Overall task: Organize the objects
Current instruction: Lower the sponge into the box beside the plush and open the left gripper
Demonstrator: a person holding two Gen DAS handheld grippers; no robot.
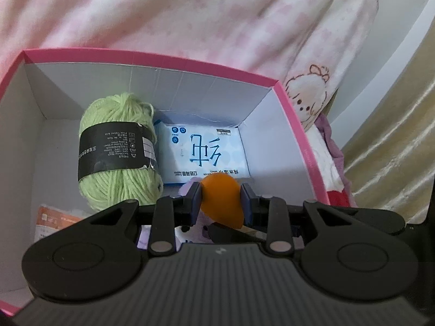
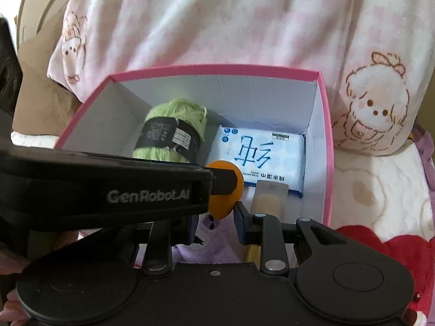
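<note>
Orange sponge pinched between left gripper fingers above pink box, likely for packing beside yarn; right gripper fingers parted, empty.

You have one pink-rimmed box ahead of your tongs. In it, count one green yarn ball, one blue-and-white wipes pack and one orange-printed packet. One orange sponge sits between the left fingers. That makes four items and one box.
</note>
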